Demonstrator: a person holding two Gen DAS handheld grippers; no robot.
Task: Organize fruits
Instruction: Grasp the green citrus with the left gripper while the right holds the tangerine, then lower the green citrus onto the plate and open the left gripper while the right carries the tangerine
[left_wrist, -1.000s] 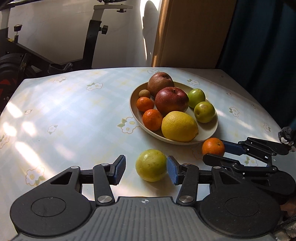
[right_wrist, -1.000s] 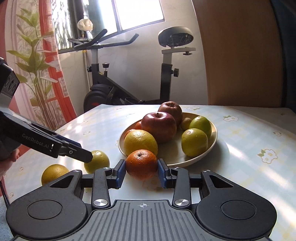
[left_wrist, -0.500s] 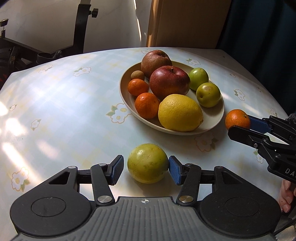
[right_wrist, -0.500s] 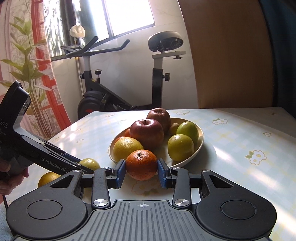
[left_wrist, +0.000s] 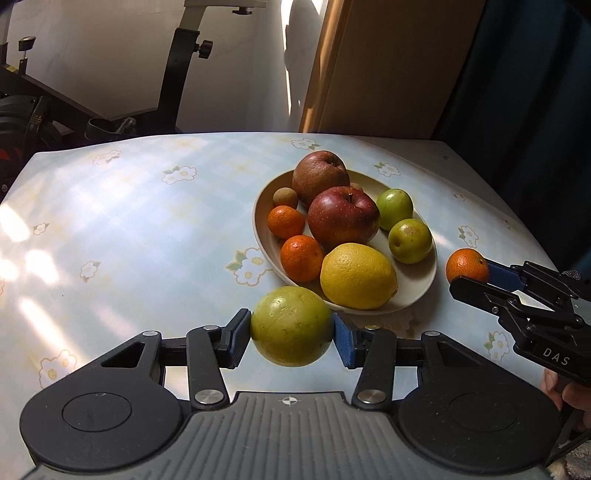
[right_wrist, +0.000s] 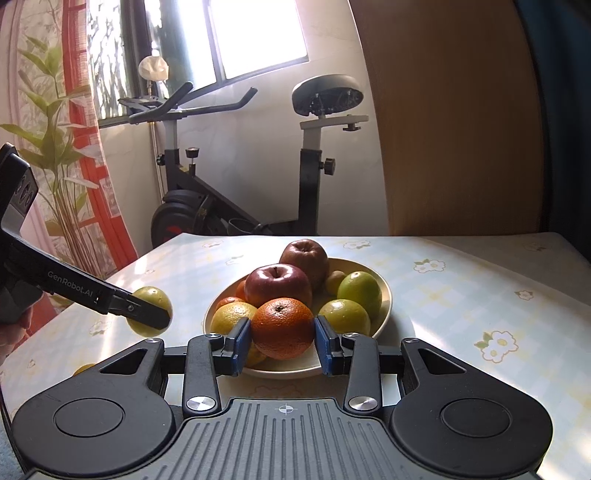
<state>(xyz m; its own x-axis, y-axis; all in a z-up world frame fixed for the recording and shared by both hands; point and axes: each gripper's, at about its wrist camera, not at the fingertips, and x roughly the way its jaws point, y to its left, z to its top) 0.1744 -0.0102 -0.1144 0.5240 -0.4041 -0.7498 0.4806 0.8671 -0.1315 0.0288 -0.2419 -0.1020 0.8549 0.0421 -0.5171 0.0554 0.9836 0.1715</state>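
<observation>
My left gripper (left_wrist: 291, 334) is shut on a yellow-green round fruit (left_wrist: 291, 326) and holds it above the table, just in front of the cream plate (left_wrist: 424, 284). My right gripper (right_wrist: 282, 339) is shut on an orange (right_wrist: 282, 328) and holds it at the plate's near rim (right_wrist: 291, 365). The plate holds two apples (left_wrist: 343, 218), a large lemon (left_wrist: 358, 275), two small oranges (left_wrist: 301, 256), two green fruits (left_wrist: 410, 240) and a small brown fruit (left_wrist: 285, 196). The right gripper with the orange (left_wrist: 467, 266) shows at the right of the left wrist view.
The table (left_wrist: 147, 229) has a pale flowered cloth. One more yellow fruit (right_wrist: 83, 368) lies on the table at the left, partly hidden by my right gripper. An exercise bike (right_wrist: 236, 206) stands behind the table, and a wooden panel (right_wrist: 454, 129) at the back right.
My left gripper has closed on the yellow-green fruit and lifted it toward the plate. My right gripper has carried the orange up to the plate's rim.
</observation>
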